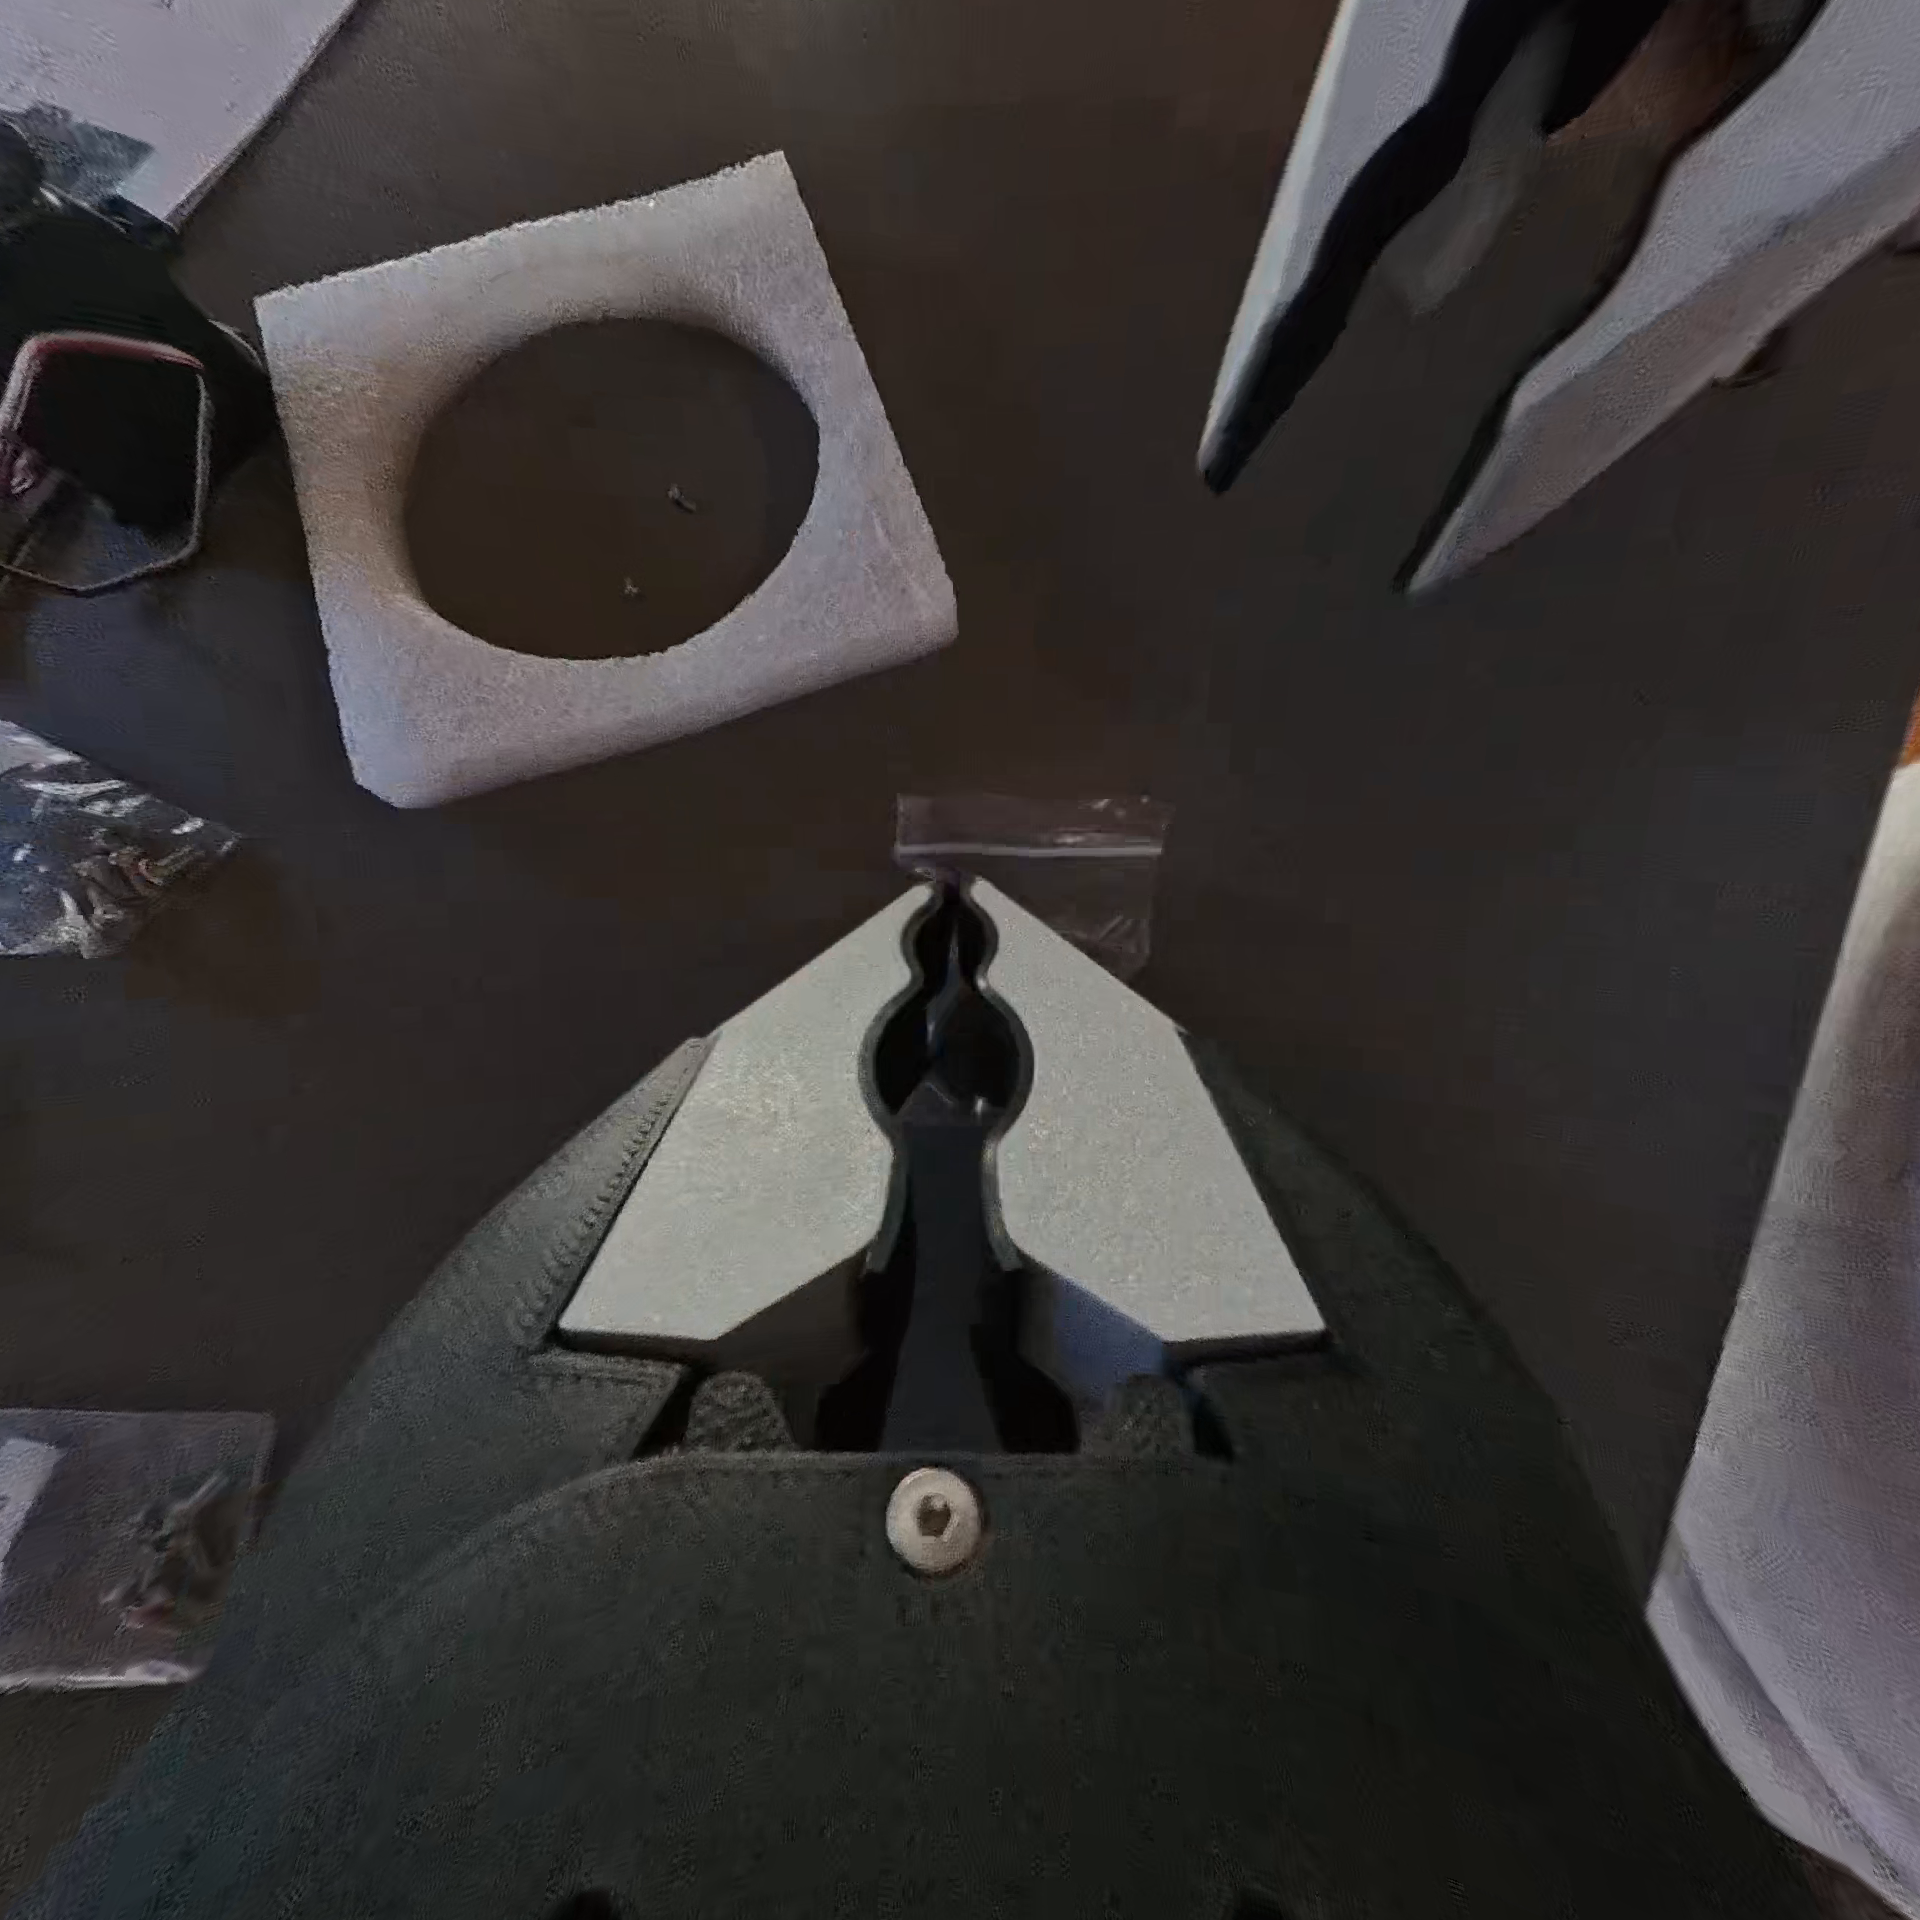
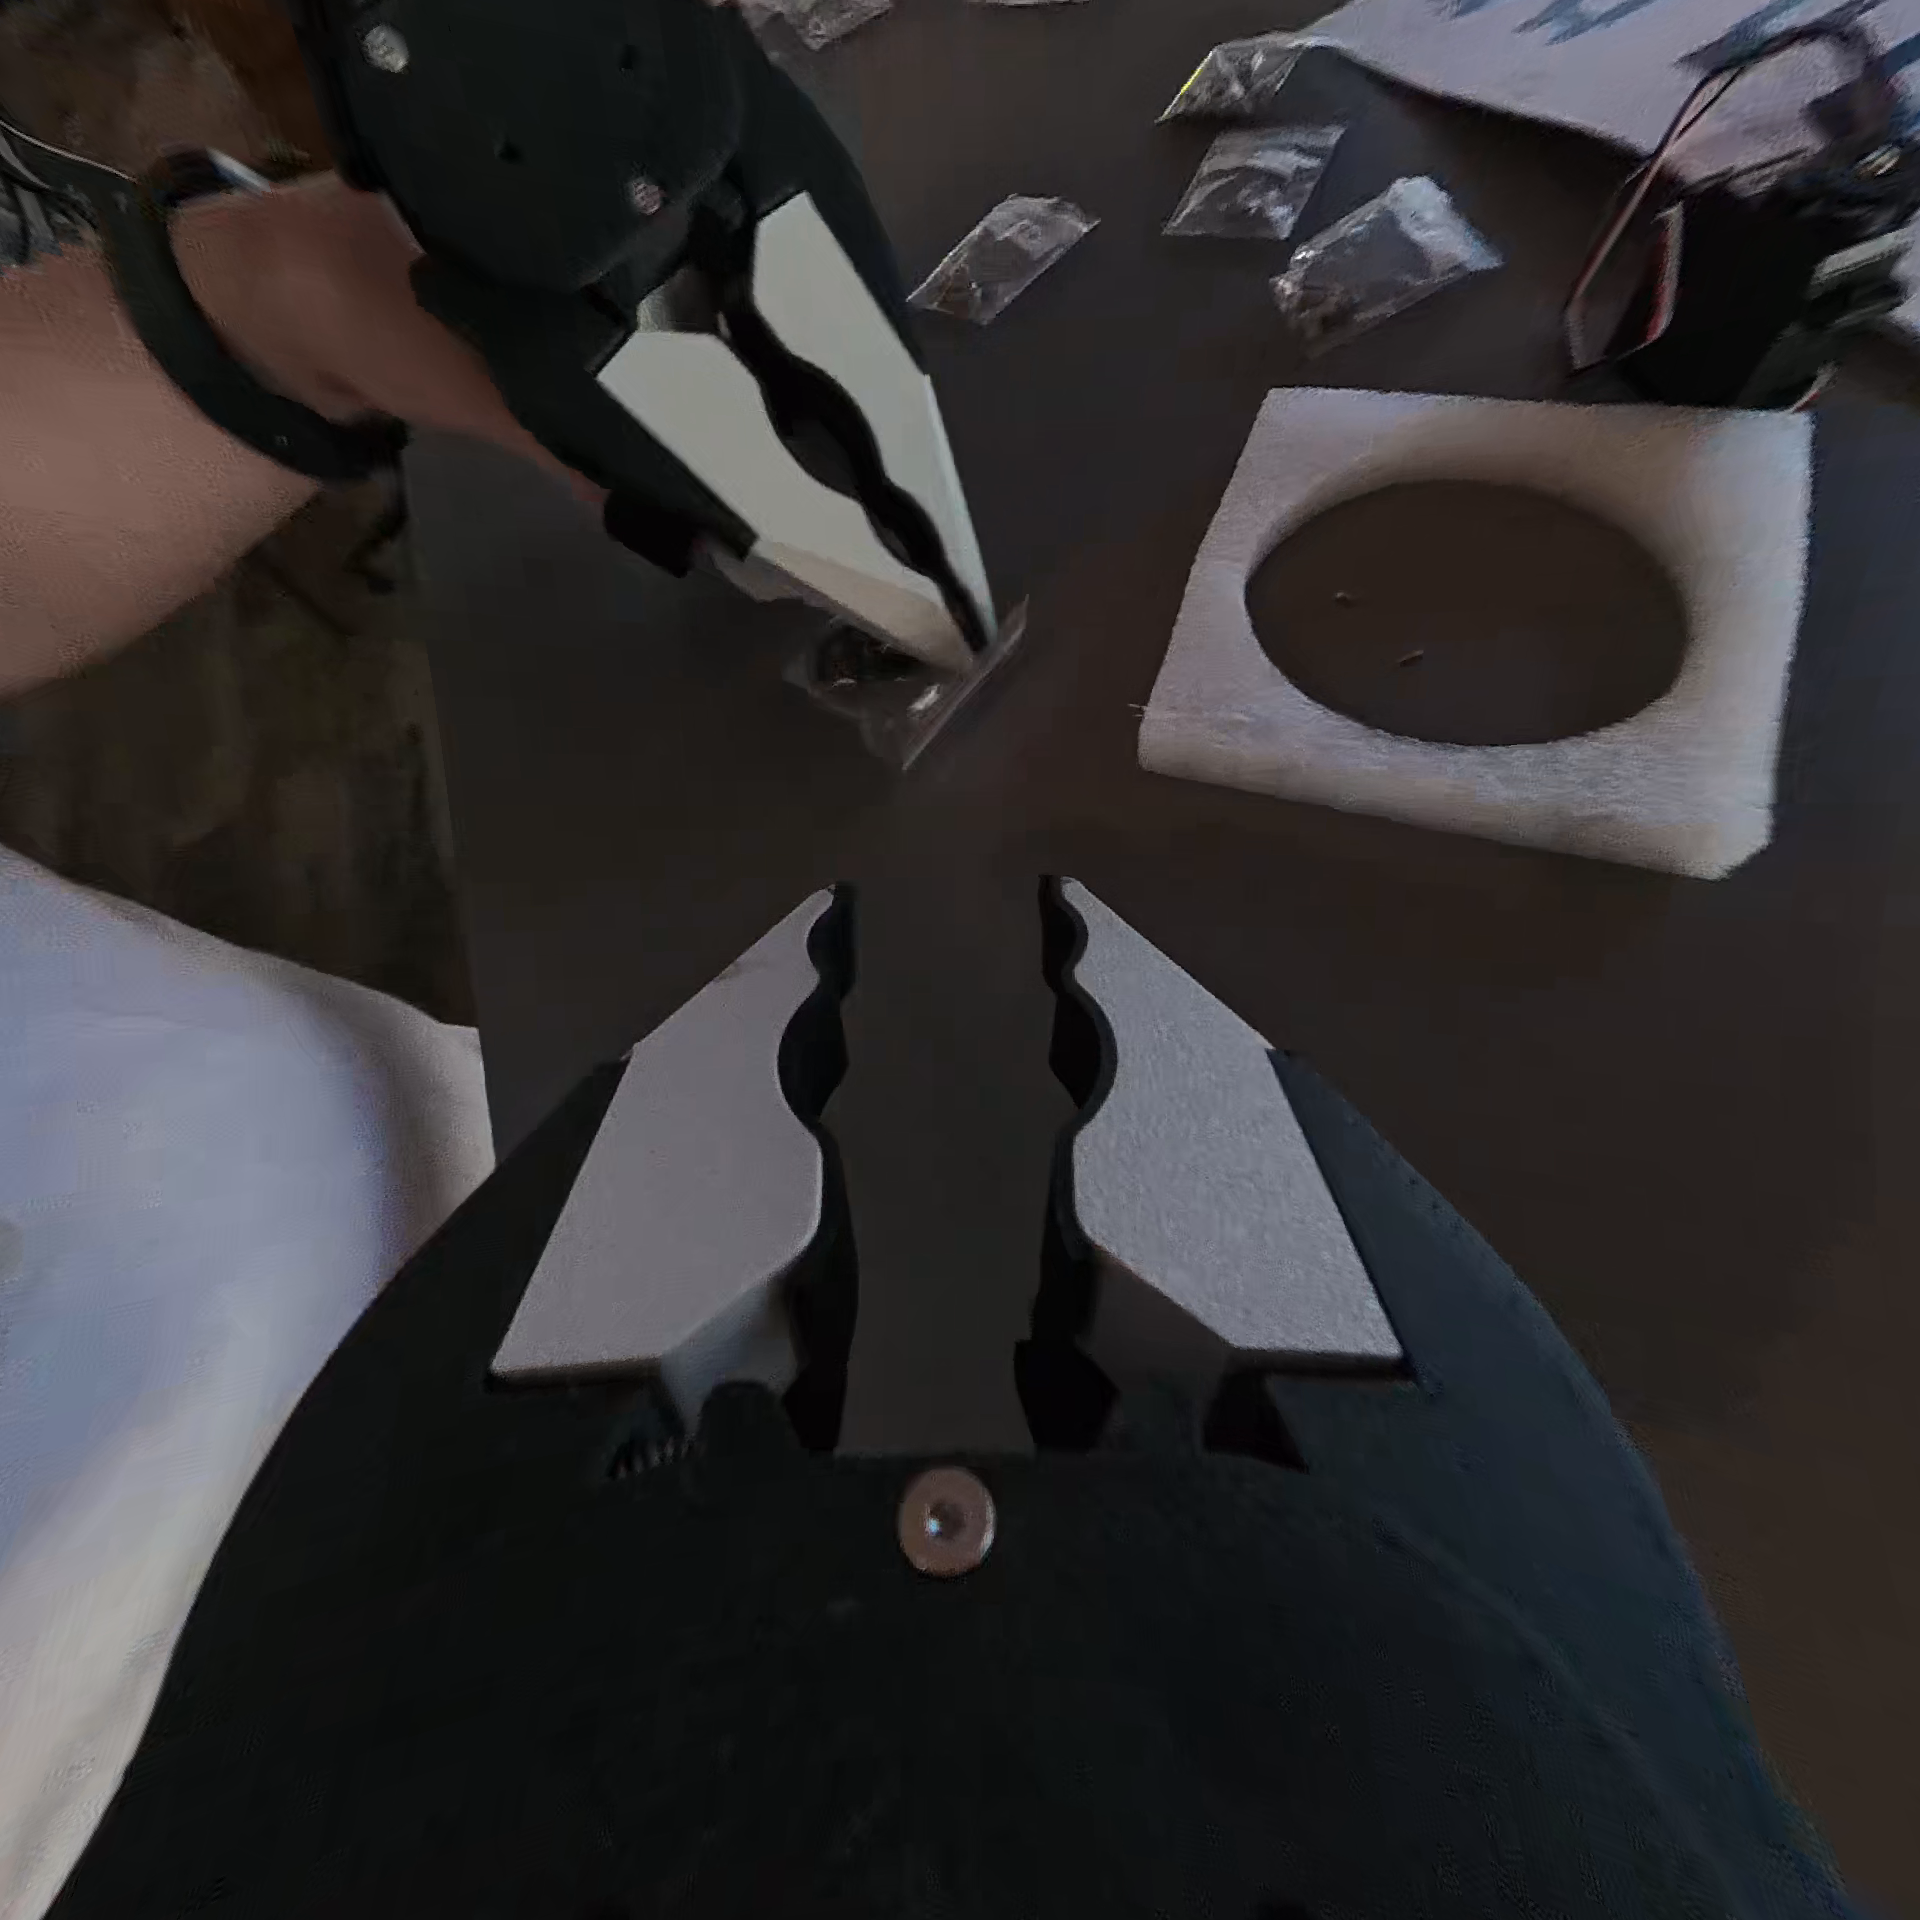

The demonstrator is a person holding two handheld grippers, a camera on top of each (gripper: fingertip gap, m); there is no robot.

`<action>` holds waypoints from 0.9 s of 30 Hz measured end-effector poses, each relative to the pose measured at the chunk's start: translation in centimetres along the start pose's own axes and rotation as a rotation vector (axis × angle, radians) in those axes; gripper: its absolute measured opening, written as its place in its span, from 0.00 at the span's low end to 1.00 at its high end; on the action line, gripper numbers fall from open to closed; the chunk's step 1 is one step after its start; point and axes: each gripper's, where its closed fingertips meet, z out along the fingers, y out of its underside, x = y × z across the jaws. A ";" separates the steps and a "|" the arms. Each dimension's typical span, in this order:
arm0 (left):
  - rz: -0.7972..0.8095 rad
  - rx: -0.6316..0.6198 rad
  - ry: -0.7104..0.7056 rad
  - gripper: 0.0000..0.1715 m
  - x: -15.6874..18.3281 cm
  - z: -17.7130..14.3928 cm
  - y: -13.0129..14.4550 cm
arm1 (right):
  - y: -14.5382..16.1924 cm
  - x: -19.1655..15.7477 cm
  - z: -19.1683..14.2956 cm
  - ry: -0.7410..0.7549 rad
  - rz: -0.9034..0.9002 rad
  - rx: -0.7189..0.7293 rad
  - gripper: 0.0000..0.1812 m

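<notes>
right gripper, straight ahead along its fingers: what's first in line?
Probably the small clear bag that the left gripper is pinching, with bare dark table before it. Right gripper is open; depth is hard to judge.

- No text, brand, number or sign can be read in either view.
- Dark printed marks are seen on the pale flat cardboard sheet point(image 2: 1621, 73) at the top right of the right wrist view, but they are cut off by the picture's edge and blurred.
</notes>
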 end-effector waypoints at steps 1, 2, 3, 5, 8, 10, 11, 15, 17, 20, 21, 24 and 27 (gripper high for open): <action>-0.018 0.017 0.018 0.00 0.4 -0.2 0.2 | 0.0 0.1 0.4 -0.039 0.033 -0.010 0.19; -0.041 0.034 0.032 0.00 0.8 -0.3 0.3 | 0.1 0.1 0.9 -0.082 0.065 -0.032 0.19; -0.067 0.048 0.035 0.00 0.9 -0.4 0.5 | 0.2 0.0 1.3 -0.125 0.087 -0.060 0.20; -0.092 0.068 0.025 0.00 0.8 -0.8 0.8 | 0.2 0.1 2.2 -0.181 0.130 -0.093 0.20; -0.104 0.119 -0.003 0.00 1.1 -1.5 0.6 | -1.4 -1.1 3.2 -0.322 0.255 -0.062 0.20; -0.112 0.136 -0.026 0.00 1.2 -1.7 0.4 | -2.2 -1.7 3.8 -0.388 0.354 -0.067 0.19; -0.107 0.134 -0.044 0.00 1.3 -1.8 0.3 | -2.4 -1.9 4.1 -0.409 0.389 -0.079 0.18; -0.107 0.106 -0.124 0.00 1.3 -1.5 0.2 | -2.2 -2.4 5.1 -0.405 0.450 -0.179 0.17; -0.107 0.109 -0.140 0.00 1.4 -1.2 -0.2 | -1.8 -1.9 5.4 -0.330 0.395 -0.211 0.17; -0.082 0.112 -0.172 0.00 1.4 -1.0 -0.6 | -1.4 -1.2 5.4 -0.294 0.343 -0.236 0.09; -0.080 0.109 -0.172 0.00 1.5 -0.9 -0.7 | -1.2 -1.2 5.3 -0.311 0.344 -0.254 0.04; -0.084 0.110 -0.163 0.00 1.6 -0.7 -0.7 | -0.9 -1.2 4.9 -0.356 0.333 -0.262 0.01; -0.081 0.104 -0.153 0.00 1.7 -0.5 -0.7 | -1.3 -1.9 4.3 -0.439 0.350 -0.242 0.02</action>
